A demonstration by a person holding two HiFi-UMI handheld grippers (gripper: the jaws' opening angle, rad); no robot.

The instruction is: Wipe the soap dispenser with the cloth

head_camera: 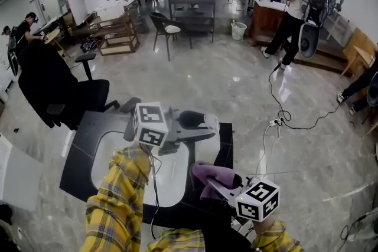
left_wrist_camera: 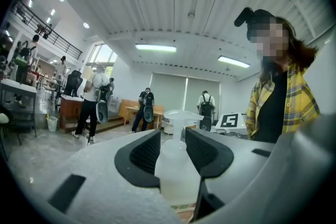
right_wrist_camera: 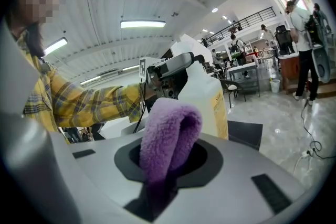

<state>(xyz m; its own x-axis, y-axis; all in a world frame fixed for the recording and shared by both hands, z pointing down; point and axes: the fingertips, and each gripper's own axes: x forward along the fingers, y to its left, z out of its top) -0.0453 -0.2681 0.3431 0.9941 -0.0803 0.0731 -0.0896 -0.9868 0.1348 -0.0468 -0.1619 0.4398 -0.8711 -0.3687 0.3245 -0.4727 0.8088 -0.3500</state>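
The soap dispenser (head_camera: 211,123) is a pale translucent pump bottle, and it sits between the jaws of my left gripper (head_camera: 204,125) over the far edge of the dark table (head_camera: 82,150). In the left gripper view the bottle (left_wrist_camera: 176,173) fills the gap and both dark pads press its sides, with the pump head rising beyond my left gripper (left_wrist_camera: 173,152). My right gripper (head_camera: 205,181) is shut on a folded purple cloth (head_camera: 217,174), a short way in front of the bottle. In the right gripper view the cloth (right_wrist_camera: 168,136) loops out of my right gripper (right_wrist_camera: 169,159), apart from the dispenser (right_wrist_camera: 206,97).
A white basin (head_camera: 115,156) is set into the table under my left arm. A black office chair (head_camera: 65,91) stands at the left. A cable and power strip (head_camera: 274,122) lie on the glossy floor at the right. Several people and desks are far behind.
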